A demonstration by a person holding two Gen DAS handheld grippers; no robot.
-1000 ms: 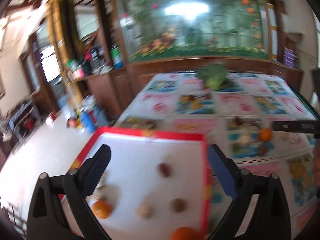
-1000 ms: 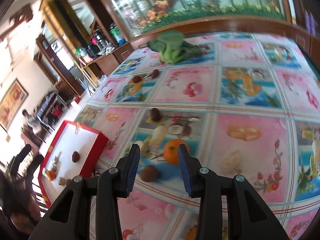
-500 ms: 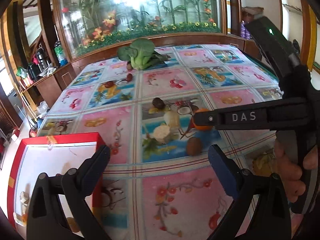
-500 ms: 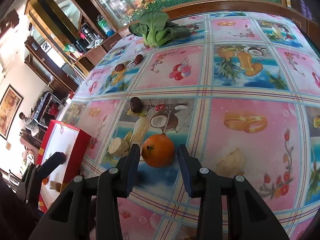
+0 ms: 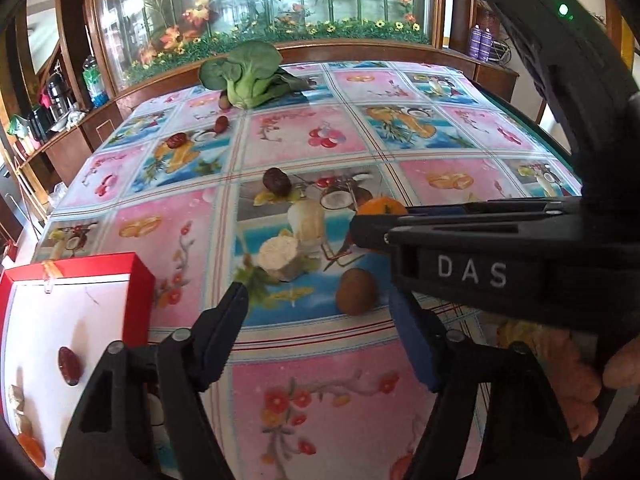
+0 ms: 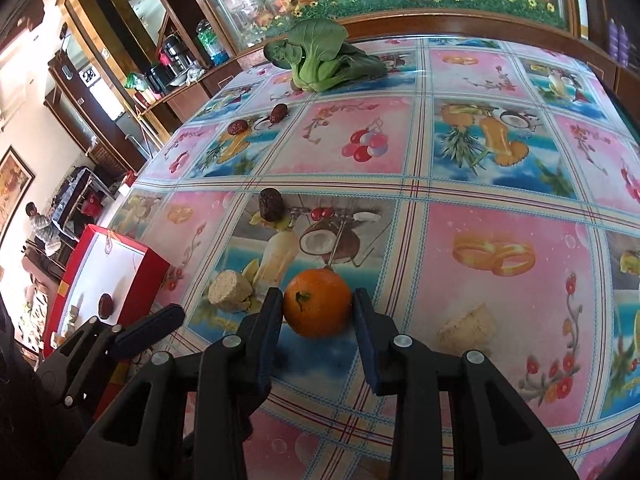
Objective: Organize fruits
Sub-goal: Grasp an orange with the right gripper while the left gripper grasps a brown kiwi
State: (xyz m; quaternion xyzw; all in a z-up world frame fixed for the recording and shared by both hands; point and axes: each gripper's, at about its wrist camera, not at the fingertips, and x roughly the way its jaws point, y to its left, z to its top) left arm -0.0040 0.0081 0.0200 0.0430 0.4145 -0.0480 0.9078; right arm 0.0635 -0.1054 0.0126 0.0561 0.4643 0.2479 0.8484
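Your right gripper (image 6: 318, 312) has its fingers closing on the orange (image 6: 318, 303), which sits low in the middle of the right wrist frame on the patterned surface (image 6: 500, 168); both pads look to be touching its sides. Your left gripper (image 5: 320, 312) has its fingers closing too, with nothing between them but bare cloth, and the brown kiwi-like fruit (image 5: 356, 291) lies just beyond their tips, right of centre in the left wrist frame. The red box (image 5: 138, 280) stands at the lower left with a red date (image 5: 69, 365) inside. A dark date (image 5: 276, 181) lies above centre, and bok choy (image 5: 244, 74) rests at the top.
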